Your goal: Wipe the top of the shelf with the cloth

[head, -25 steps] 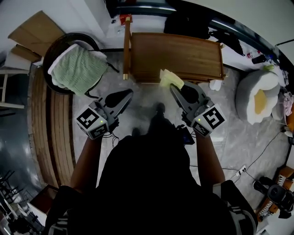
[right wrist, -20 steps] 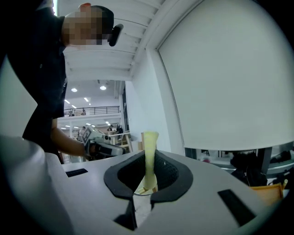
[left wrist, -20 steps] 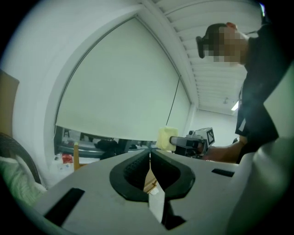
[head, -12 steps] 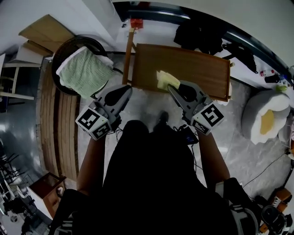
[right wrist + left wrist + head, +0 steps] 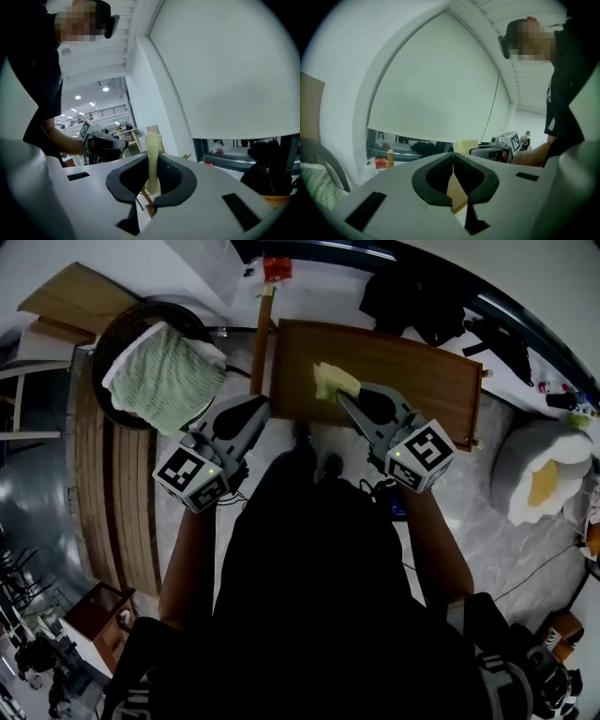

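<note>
The wooden shelf top (image 5: 403, 371) lies ahead of me in the head view. A pale yellow cloth (image 5: 330, 381) hangs over its near left part, and my right gripper (image 5: 341, 397) is shut on it. In the right gripper view the cloth (image 5: 153, 140) stands pinched between the jaws of the right gripper (image 5: 152, 157). My left gripper (image 5: 261, 409) is shut on nothing, just off the shelf's near left corner. In the left gripper view its jaws (image 5: 453, 157) meet, with the shelf's wood (image 5: 457, 194) showing behind them and the cloth (image 5: 465, 146) beyond.
A round dark chair with a green towel (image 5: 159, 376) stands to the left of the shelf. A white cushion (image 5: 539, 474) lies at the right. Black clothing (image 5: 412, 296) and a red object (image 5: 277, 268) sit behind the shelf. Wooden planks (image 5: 112, 484) run along the left.
Both grippers have moved forward toward the shelf. The cloth has gone from the shelf's front edge to over its near left top.
</note>
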